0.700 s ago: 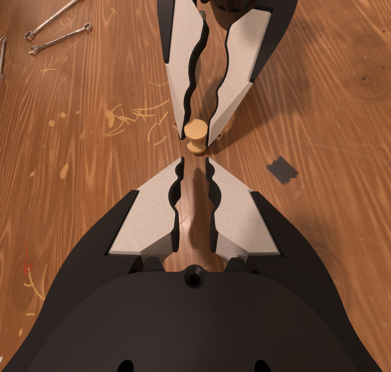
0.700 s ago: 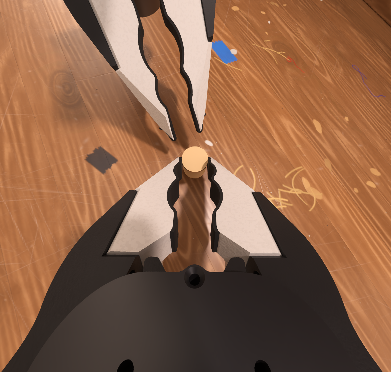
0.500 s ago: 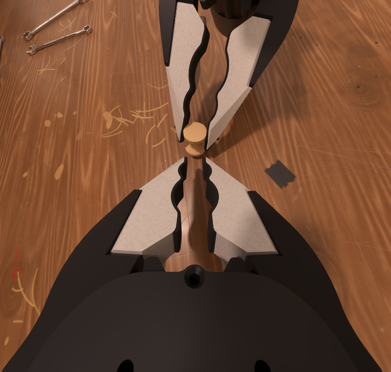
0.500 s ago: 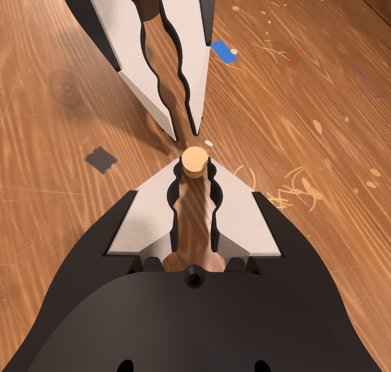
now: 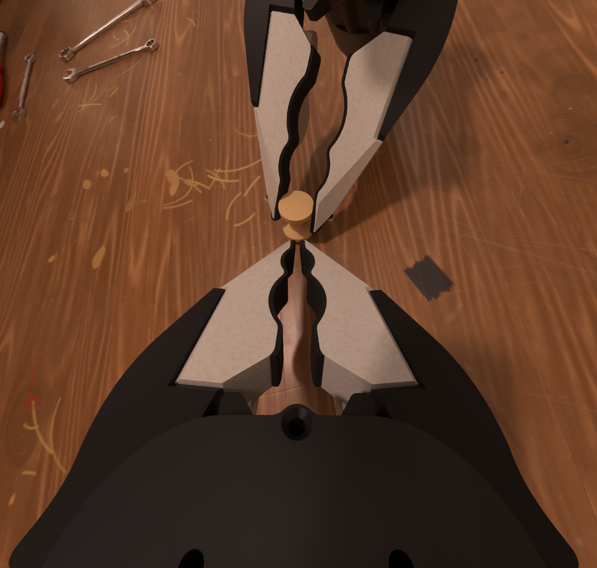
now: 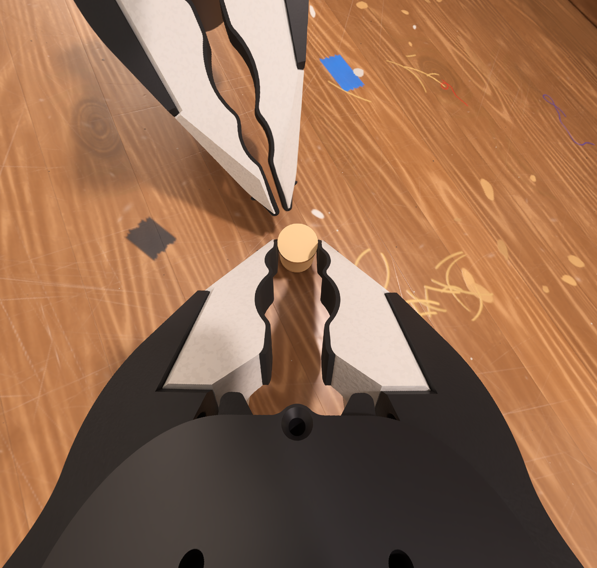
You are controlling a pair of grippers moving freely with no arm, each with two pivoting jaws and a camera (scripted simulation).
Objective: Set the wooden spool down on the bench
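Over the bench (image 5: 484, 197) our right gripper (image 6: 297, 245) pinches the upright wooden spool (image 6: 297, 247) by its top flange; our left gripper (image 5: 297, 244), jaws nearly closed, holds nothing. We judge lowering and release come next. Whether the spool's base touches wood, we cannot tell.

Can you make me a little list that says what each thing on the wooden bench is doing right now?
spool: upright, pinched at its top rim
right gripper: shut on the spool
left gripper: shut, holds nothing, tips just short of the spool
bench: scratched wood, paint flecks
spanners: three, lying far off
black tape: flat on bench
blue tape: flat on bench
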